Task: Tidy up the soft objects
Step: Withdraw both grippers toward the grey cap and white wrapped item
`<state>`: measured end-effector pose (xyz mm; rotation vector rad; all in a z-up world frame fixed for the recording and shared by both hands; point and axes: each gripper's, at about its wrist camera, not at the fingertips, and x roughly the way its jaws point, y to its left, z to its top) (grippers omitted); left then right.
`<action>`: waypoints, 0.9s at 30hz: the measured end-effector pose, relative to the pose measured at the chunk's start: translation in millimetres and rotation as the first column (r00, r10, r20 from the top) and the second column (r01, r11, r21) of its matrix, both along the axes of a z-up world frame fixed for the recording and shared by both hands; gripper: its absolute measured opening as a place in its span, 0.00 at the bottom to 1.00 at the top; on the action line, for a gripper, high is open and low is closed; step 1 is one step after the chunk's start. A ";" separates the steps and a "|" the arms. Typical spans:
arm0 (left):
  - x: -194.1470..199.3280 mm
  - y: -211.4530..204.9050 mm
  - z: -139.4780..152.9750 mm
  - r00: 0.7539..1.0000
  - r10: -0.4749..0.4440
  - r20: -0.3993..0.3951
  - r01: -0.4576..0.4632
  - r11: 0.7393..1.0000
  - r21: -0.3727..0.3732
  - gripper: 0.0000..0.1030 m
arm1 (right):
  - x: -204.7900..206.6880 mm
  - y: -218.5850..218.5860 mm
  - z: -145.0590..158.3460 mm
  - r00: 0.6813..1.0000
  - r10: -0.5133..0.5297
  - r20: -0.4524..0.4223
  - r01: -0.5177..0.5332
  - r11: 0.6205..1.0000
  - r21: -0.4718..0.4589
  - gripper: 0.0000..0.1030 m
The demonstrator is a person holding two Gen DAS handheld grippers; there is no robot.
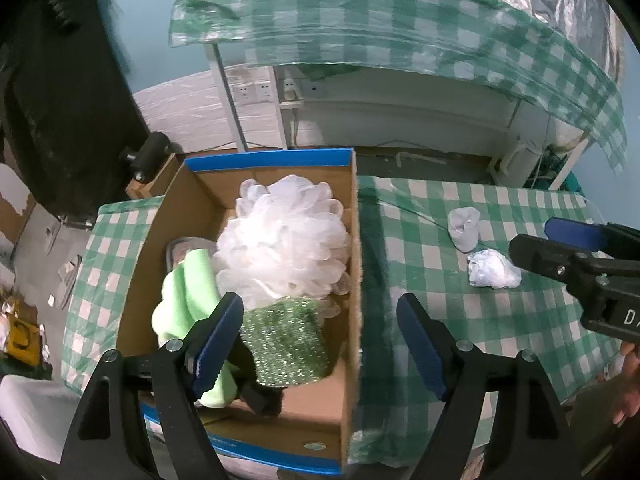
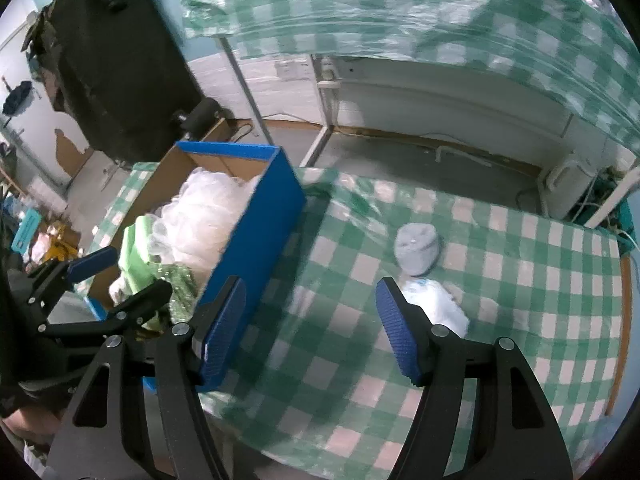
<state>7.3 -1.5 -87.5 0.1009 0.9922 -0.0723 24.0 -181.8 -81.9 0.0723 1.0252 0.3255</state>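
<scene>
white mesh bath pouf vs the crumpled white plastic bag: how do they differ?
The white mesh bath pouf sits inside the blue-edged cardboard box; the crumpled white plastic bag lies on the green checked tablecloth. The pouf looks far bigger, filling much of the box's width; the bag is a small wad. The pouf is ruffled netting; the bag is smooth wrinkled film. Both are white and ungripped.

Matt cardboard box [image 1: 256, 184], glossy plastic checked tablecloth [image 1: 460, 320], white mesh bath puff [image 1: 280, 240], glittery green scouring sponge [image 1: 284, 340]

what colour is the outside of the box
Blue: the cardboard box shows its blue outer side wall best in the right wrist view; inside it is plain brown.
</scene>
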 end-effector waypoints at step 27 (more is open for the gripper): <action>42.8 -88.1 -38.0 0.988 -0.116 -0.099 0.120 0.992 0.037 0.79 | 31.9 -98.3 -58.8 0.991 -0.061 -0.120 0.052 0.996 -0.076 0.68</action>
